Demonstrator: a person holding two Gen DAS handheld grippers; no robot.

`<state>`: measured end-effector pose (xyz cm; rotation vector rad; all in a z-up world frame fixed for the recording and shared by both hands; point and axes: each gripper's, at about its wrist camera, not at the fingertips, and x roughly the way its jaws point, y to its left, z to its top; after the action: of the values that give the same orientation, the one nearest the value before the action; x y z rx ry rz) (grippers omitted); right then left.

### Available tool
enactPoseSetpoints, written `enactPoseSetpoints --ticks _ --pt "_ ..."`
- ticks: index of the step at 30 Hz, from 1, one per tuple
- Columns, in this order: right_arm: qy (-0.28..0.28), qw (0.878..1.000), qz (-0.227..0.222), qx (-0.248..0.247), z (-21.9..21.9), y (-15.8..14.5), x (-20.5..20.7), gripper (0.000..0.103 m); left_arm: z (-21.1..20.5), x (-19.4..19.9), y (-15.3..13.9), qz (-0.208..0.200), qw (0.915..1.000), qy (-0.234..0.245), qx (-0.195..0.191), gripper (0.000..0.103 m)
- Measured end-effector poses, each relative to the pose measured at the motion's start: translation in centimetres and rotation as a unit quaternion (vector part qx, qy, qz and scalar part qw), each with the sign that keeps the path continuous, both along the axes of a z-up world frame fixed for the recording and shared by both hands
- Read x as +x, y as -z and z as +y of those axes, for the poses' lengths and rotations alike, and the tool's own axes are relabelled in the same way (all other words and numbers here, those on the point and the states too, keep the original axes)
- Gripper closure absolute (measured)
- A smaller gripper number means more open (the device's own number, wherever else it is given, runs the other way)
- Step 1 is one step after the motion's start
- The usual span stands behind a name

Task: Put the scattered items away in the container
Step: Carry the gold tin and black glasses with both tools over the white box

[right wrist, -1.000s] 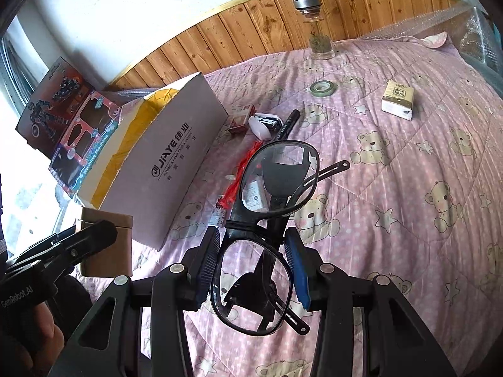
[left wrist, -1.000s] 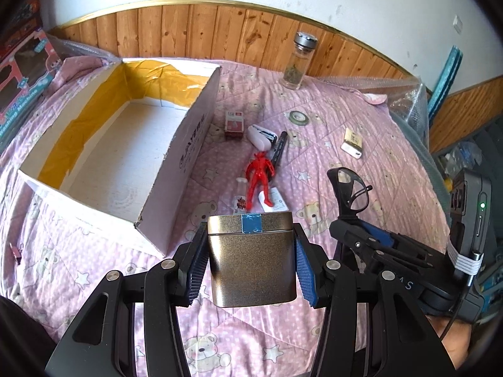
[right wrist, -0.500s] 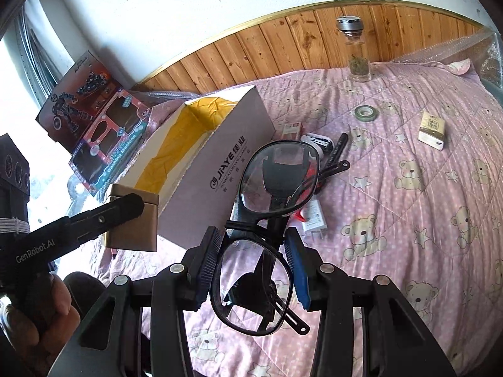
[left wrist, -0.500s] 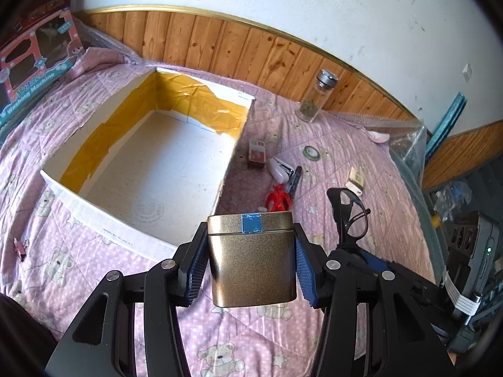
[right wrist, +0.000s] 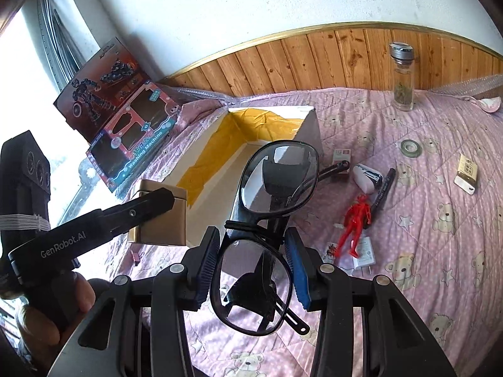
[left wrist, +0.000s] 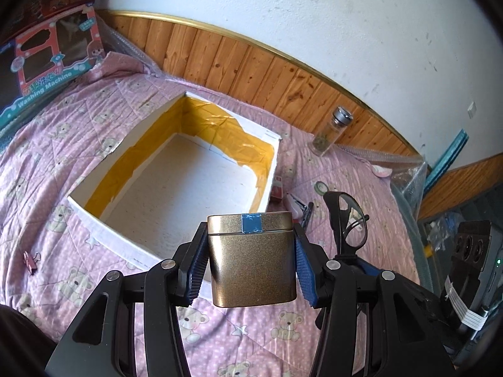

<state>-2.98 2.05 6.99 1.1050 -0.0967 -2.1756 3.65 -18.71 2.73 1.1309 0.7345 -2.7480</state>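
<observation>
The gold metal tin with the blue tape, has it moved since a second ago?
Yes. The gold metal tin, held in the left gripper, has travelled toward the open white cardboard box; its top now overlaps the box's near corner, where earlier it hung beside the box.

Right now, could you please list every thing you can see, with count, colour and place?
box: 1, white, yellow tape inside, on the quilt
tin: 1, gold, in left gripper
glasses: 1, black, in right gripper
figure: 1, red, right of box
pen: 1, black, beside figure
bottle: 1, clear, by the wall
tape roll: 1, greenish, far right
small packs: several, scattered
clip: 1, pink, left of box
toy boxes: 2, against the wall
quilt: 1, pink
left gripper: black, blue pads
right gripper: black, blue pads
</observation>
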Motion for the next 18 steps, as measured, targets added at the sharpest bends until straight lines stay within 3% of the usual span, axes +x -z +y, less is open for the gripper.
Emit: enactPoseSetpoints --ticks 18 --pt "-0.034 0.999 0.009 0.014 -7.4 -1.4 -1.6 0.059 -7.1 -1.8 -0.8 0.009 0.999 -0.043 0.011 0.051"
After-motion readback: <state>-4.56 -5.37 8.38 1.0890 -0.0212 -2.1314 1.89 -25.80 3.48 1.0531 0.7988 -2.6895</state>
